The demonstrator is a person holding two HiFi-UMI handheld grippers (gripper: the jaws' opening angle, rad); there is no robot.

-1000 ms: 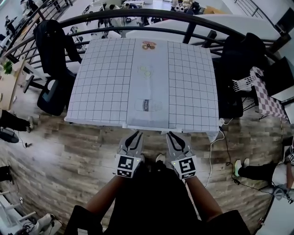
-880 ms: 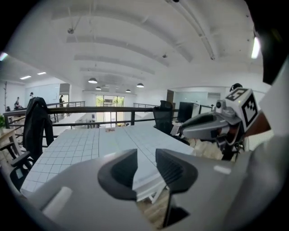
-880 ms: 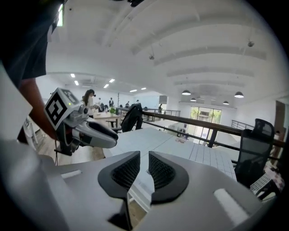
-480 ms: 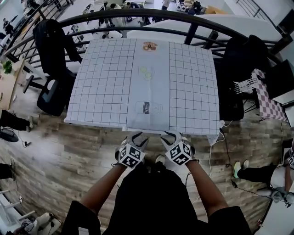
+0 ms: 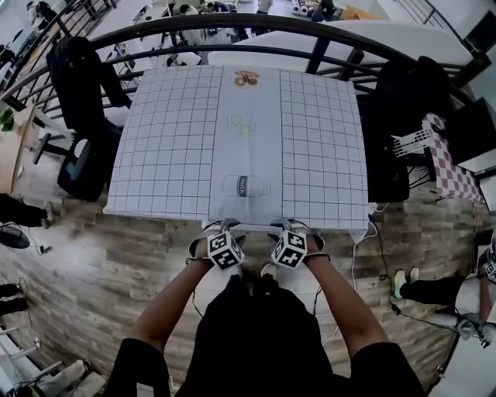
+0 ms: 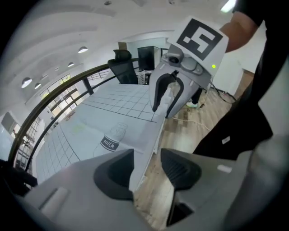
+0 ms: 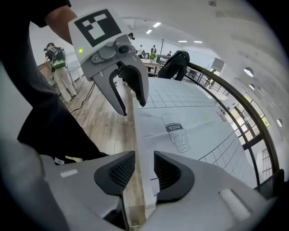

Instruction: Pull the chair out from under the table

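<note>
The left tool [image 6: 146, 159] is open: its two dark pads stand apart on either side of a thin white edge [image 6: 146, 144], with a clear gap at the pad on the floor side. The right tool [image 7: 144, 163] is also open, and its ribbed pads straddle the same white edge a little further along without pressing on it. The jaws of both tools have just been opening. In the head view both tools point steeply down, side by side at the middle of the near side of the tabletop [image 5: 170, 139], with their marker cubes facing up. The white edge borders a plain sheet [image 5: 249, 93] that runs down the centre of the gridded tabletop and carries a milk bottle drawing [image 5: 246, 186] just beyond the tools. The chair is hidden under the tabletop, and it cannot be determined whether the white edge belongs to it. A wooden floor [image 5: 101, 264] lies below. A black office chair [image 5: 77, 93] stands beside the tabletop at the left, and a dark curved railing [image 5: 232, 23] runs behind it.
</note>
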